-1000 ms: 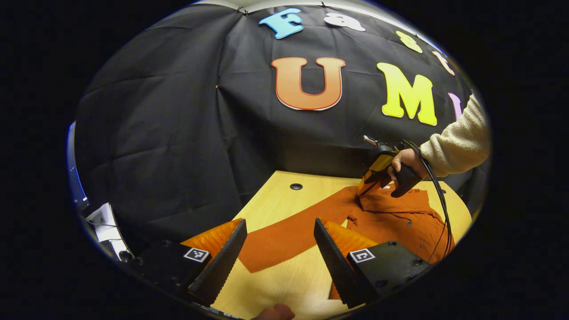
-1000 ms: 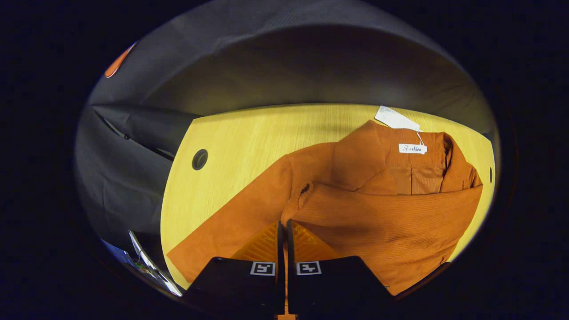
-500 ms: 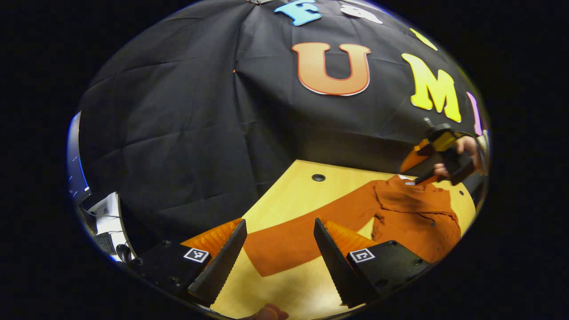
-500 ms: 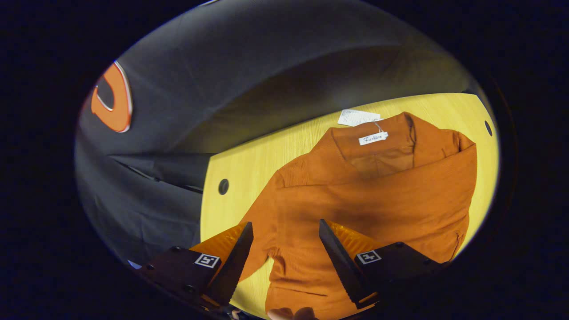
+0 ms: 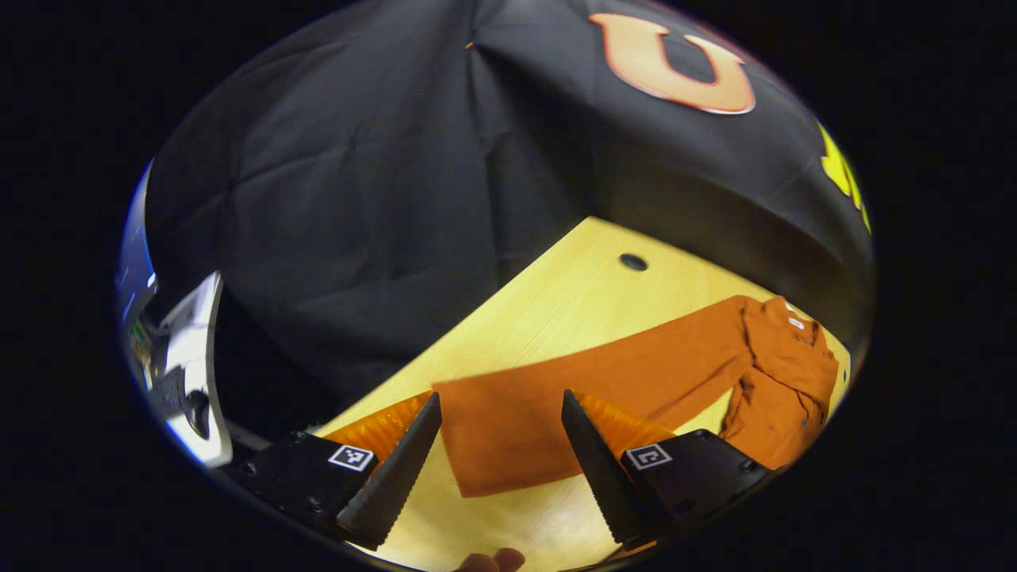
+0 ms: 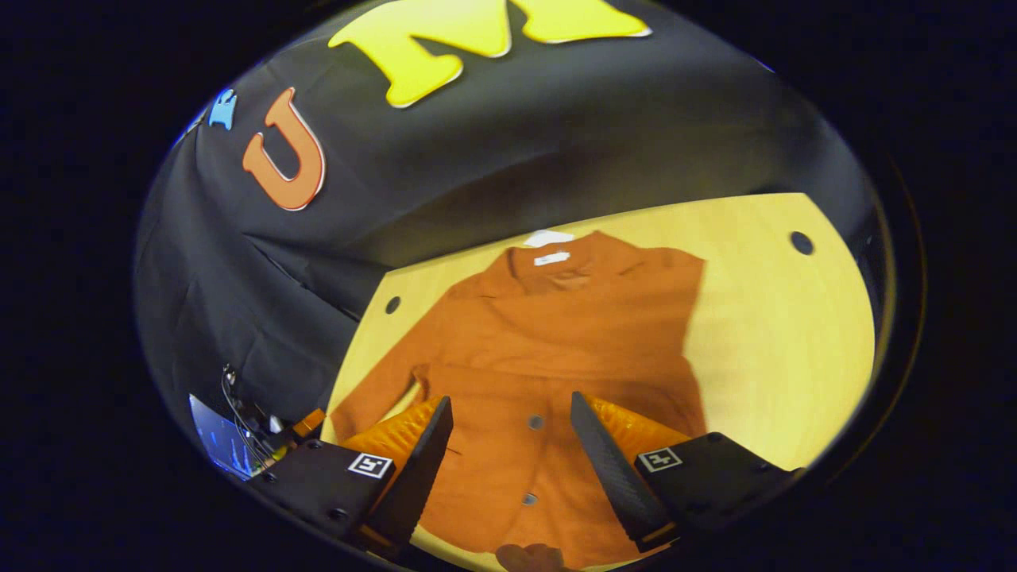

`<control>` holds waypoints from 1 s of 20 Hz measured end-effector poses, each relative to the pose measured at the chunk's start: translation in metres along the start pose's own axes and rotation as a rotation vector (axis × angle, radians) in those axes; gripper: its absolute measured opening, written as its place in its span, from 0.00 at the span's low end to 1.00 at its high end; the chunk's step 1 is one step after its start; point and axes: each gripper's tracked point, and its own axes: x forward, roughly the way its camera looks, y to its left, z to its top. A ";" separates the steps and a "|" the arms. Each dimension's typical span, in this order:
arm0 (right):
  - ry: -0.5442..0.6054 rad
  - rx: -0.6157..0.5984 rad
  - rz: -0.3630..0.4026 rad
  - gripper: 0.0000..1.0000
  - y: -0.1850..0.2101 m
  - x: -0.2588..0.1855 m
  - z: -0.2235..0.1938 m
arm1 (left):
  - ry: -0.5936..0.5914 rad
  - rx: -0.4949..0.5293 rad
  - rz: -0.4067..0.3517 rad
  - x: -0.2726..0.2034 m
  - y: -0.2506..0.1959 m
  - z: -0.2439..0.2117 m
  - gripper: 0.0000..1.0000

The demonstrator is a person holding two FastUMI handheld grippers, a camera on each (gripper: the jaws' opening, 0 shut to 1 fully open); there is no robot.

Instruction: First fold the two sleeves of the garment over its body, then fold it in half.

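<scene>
The rust-orange buttoned jacket [image 6: 556, 349] lies on the counter [image 6: 779, 318]. One sleeve is folded across its body, while the other sleeve [image 5: 588, 389] stretches out flat toward the counter's edge. The left gripper [image 5: 500, 445] hovers over that sleeve's cuff with fingers apart, holding nothing. The right gripper [image 6: 512, 445] hangs above the hem, fingers likewise spread. A pinch taken too near the cuff's edge could slip. Dragging the sleeve could also tug the body and undo the folded sleeve.
</scene>
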 end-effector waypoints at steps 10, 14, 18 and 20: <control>-0.166 0.107 -0.143 0.96 -0.078 -0.143 -0.051 | 0.419 -0.108 0.078 0.035 0.016 -0.030 0.99; -0.281 0.144 -0.180 0.96 -0.087 -0.192 -0.038 | 0.655 -0.064 0.030 0.039 0.010 -0.029 0.95; -0.323 0.135 -0.232 0.96 -0.110 -0.225 -0.045 | 0.809 -0.070 0.018 0.037 0.014 -0.030 0.92; -0.319 0.187 -0.244 0.96 -0.121 -0.234 -0.054 | 0.812 -0.085 0.026 0.039 0.013 -0.029 0.85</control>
